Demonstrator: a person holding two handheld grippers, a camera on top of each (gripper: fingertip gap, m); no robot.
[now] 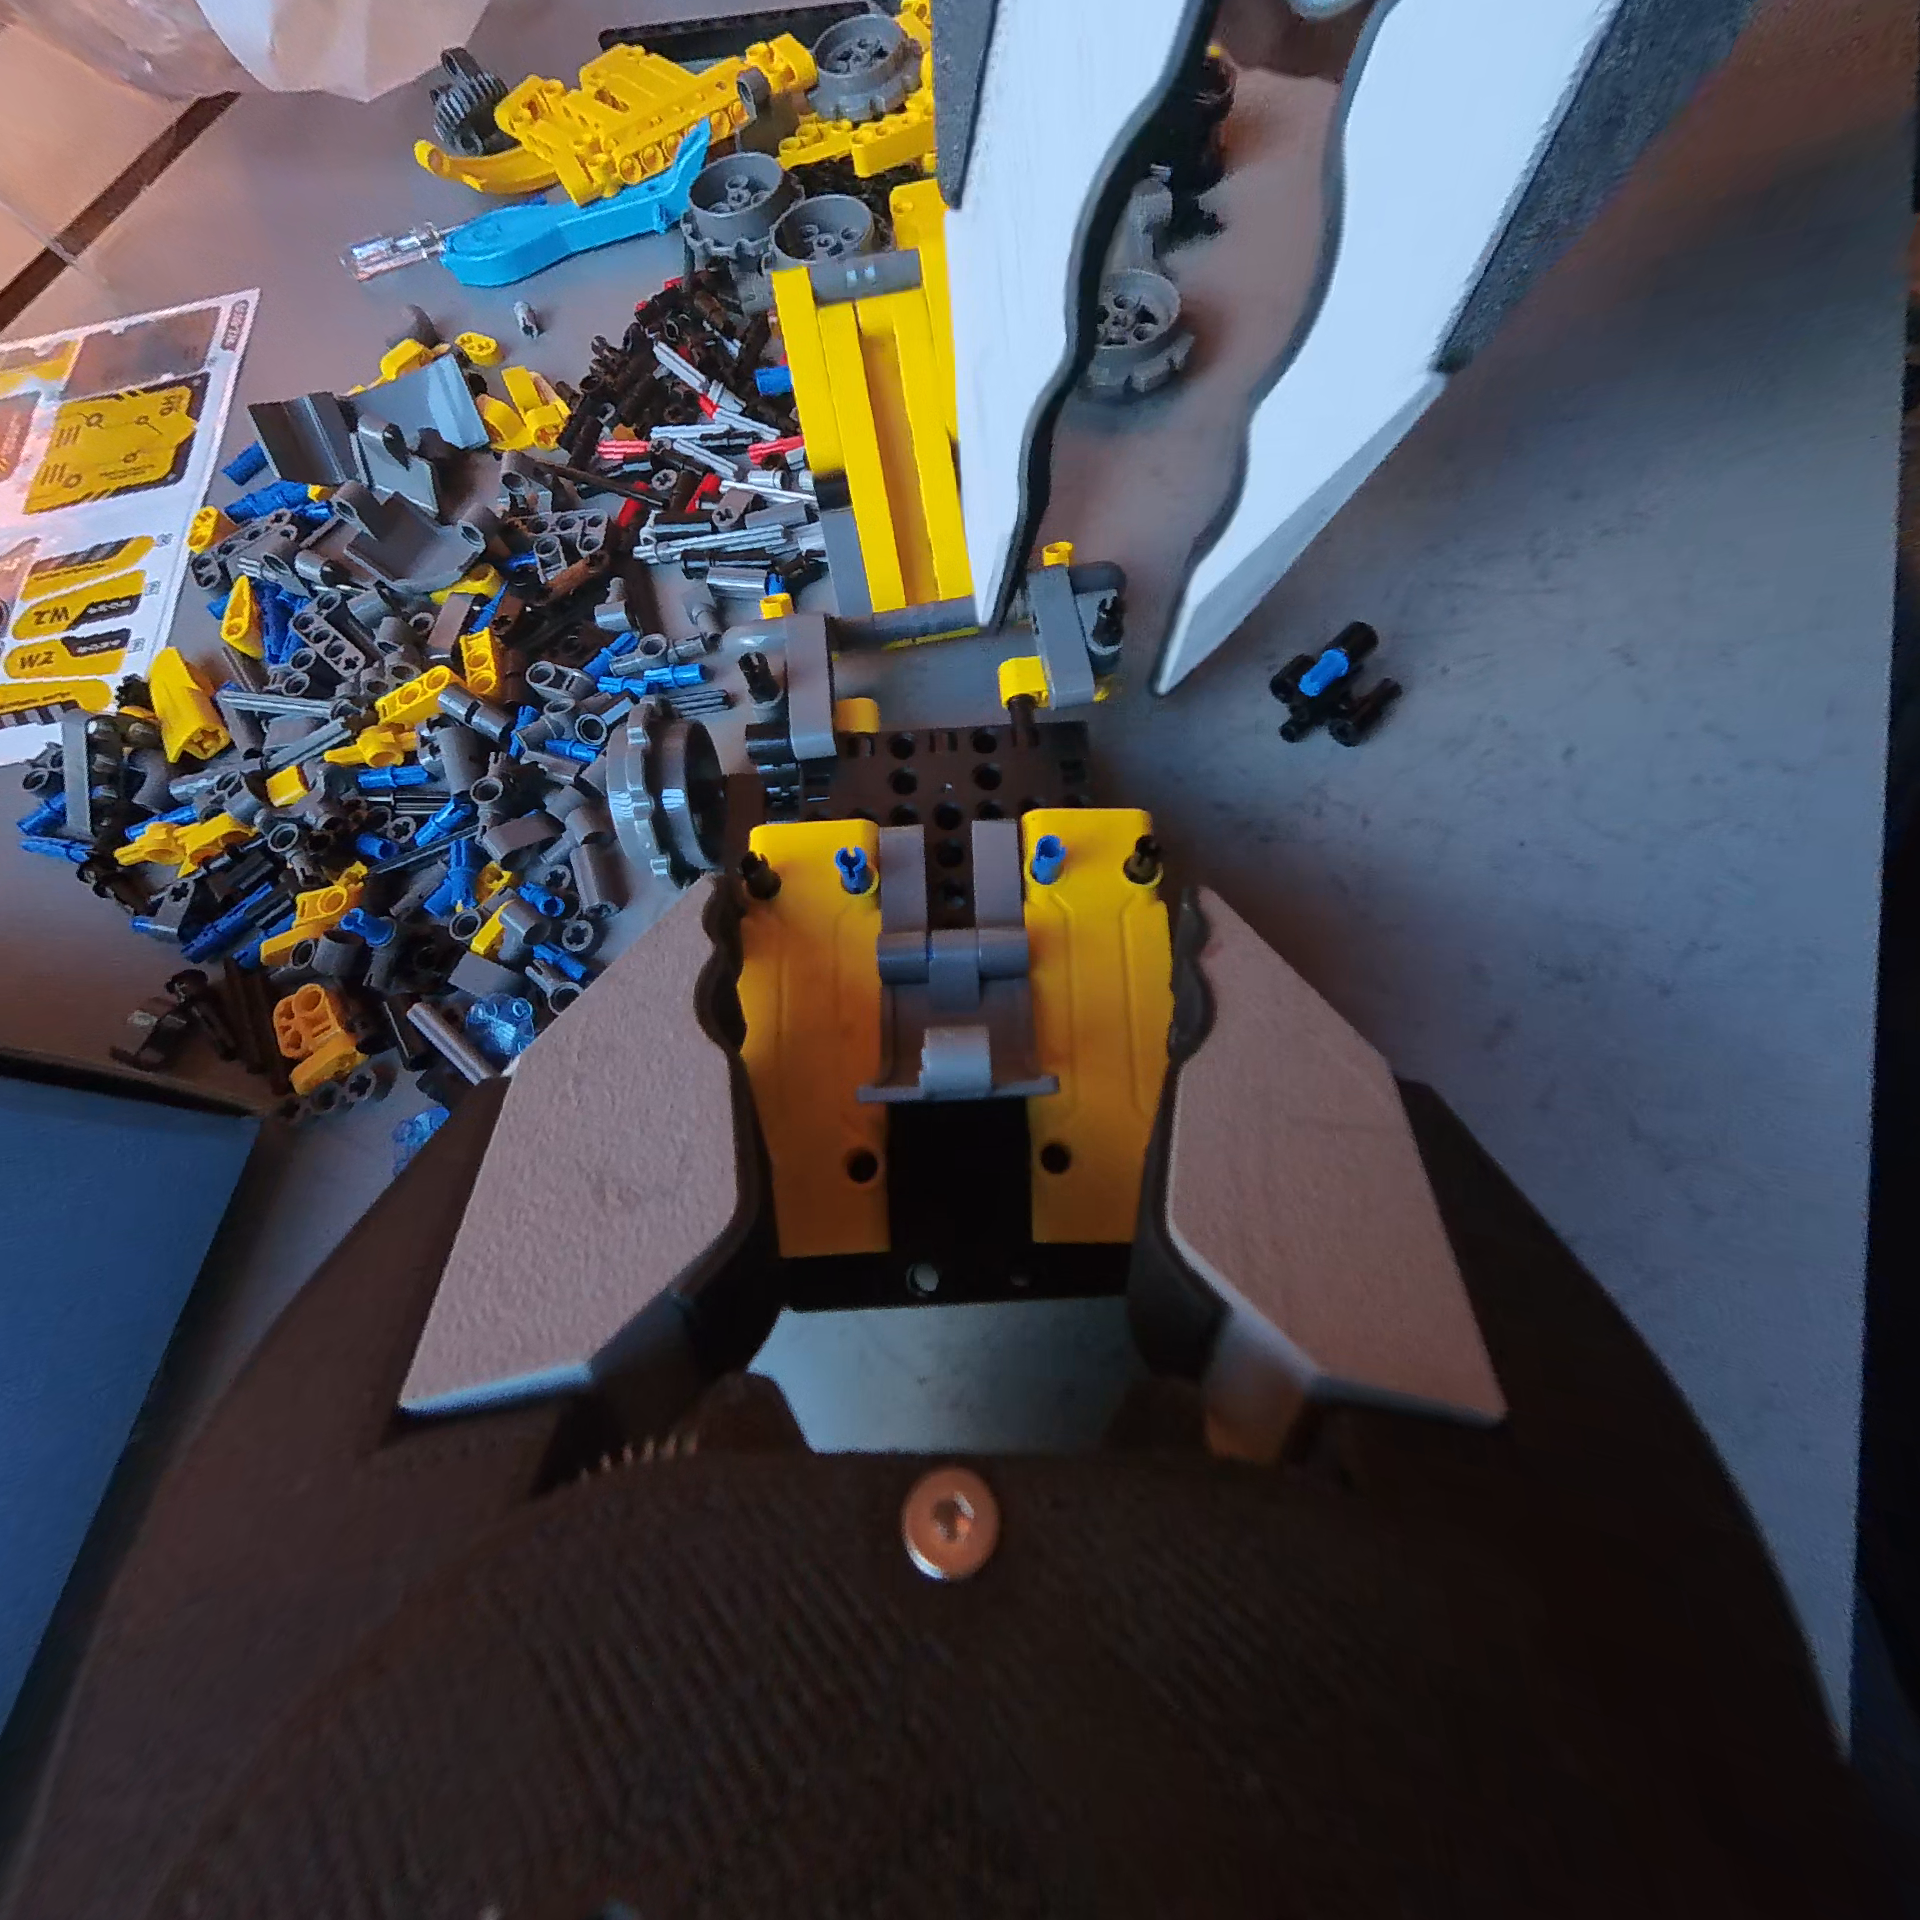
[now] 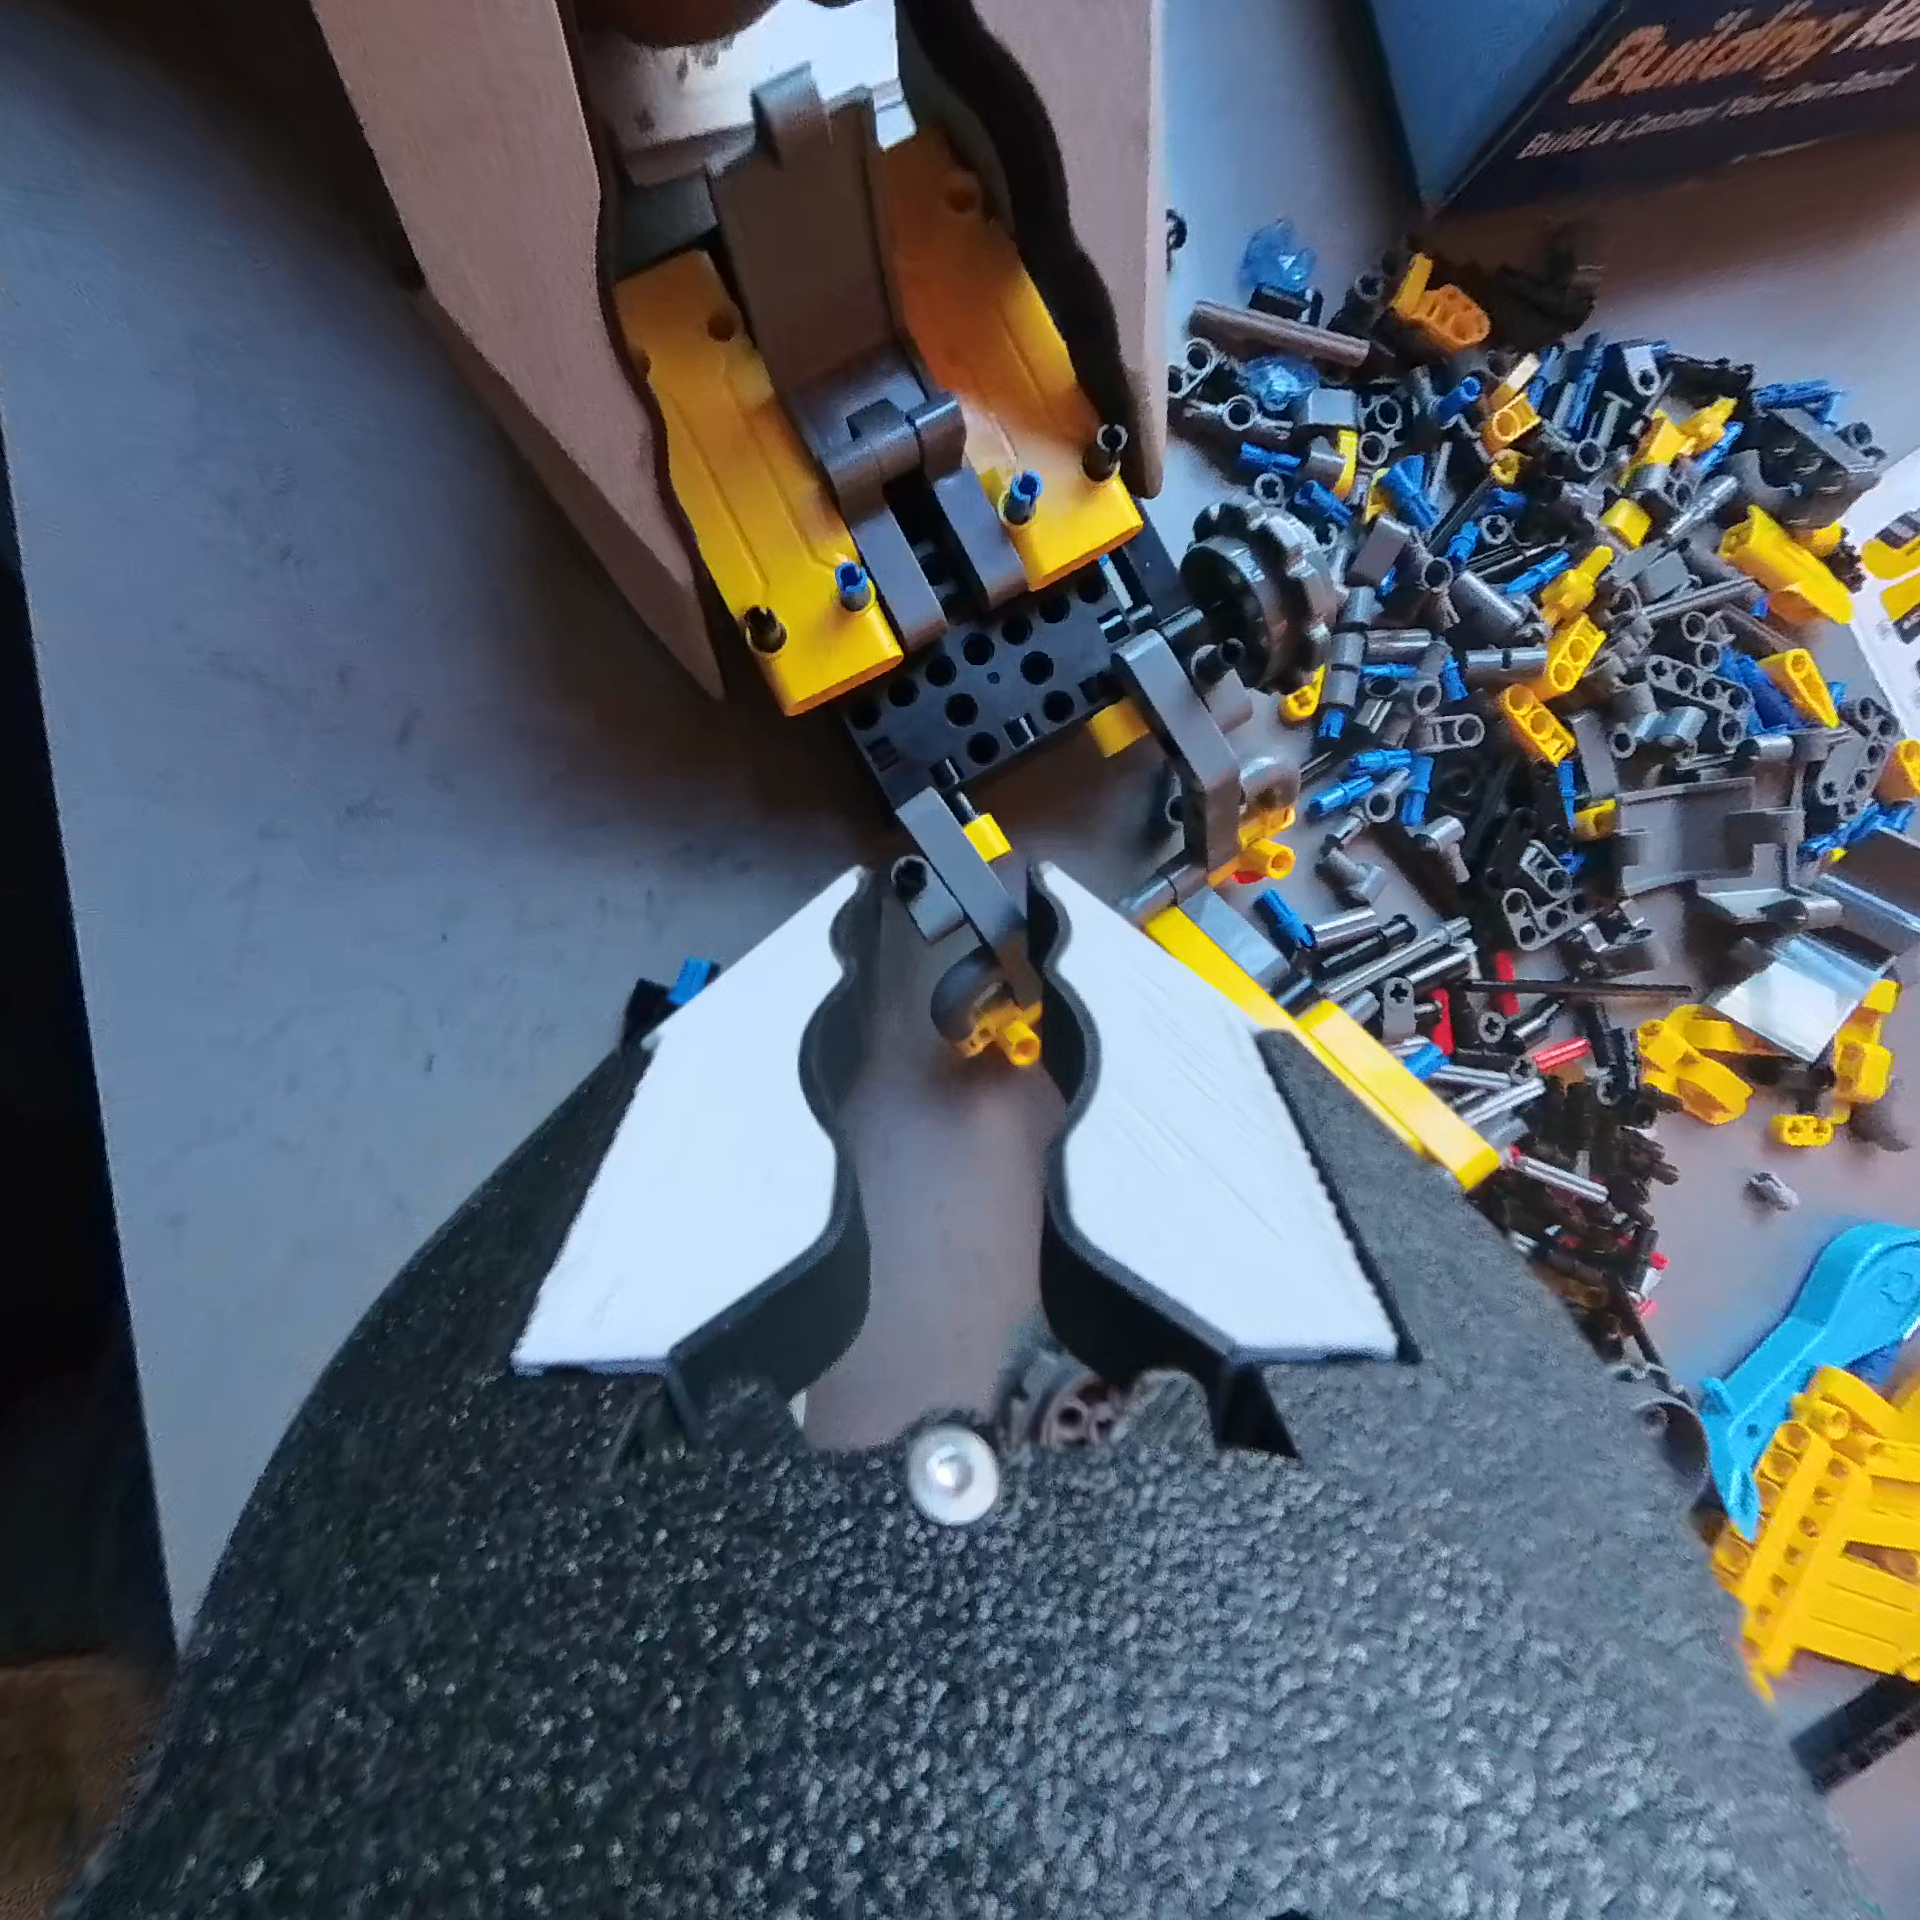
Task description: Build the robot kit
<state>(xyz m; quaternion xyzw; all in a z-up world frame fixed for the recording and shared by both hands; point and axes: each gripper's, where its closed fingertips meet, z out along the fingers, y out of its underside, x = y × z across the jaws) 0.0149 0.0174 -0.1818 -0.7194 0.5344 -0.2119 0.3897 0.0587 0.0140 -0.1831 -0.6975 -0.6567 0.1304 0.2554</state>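
Observation:
My left gripper (image 1: 956,914), with tan fingers, is shut on a yellow, black and grey brick model (image 1: 951,1039) lying on the grey table. It also shows in the right wrist view (image 2: 914,540), held by the tan fingers (image 2: 499,343). A grey lever arm (image 2: 961,883) sticks out from the model's black perforated front. My right gripper (image 2: 951,883), with white fingers, is open and straddles that arm; its right finger touches it. In the left wrist view the right gripper (image 1: 1081,655) reaches in from the top around the arm (image 1: 1070,629).
A big pile of loose bricks and pins (image 1: 416,675) (image 2: 1558,675) lies beside the model. A grey toothed wheel (image 2: 1247,592), long yellow beams (image 1: 873,436), a blue tool (image 1: 561,229), a sticker sheet (image 1: 94,499), a blue box (image 2: 1662,83), and a small black-and-blue piece (image 1: 1335,686). The left gripper's tips are roughly 5 cm from the right gripper's.

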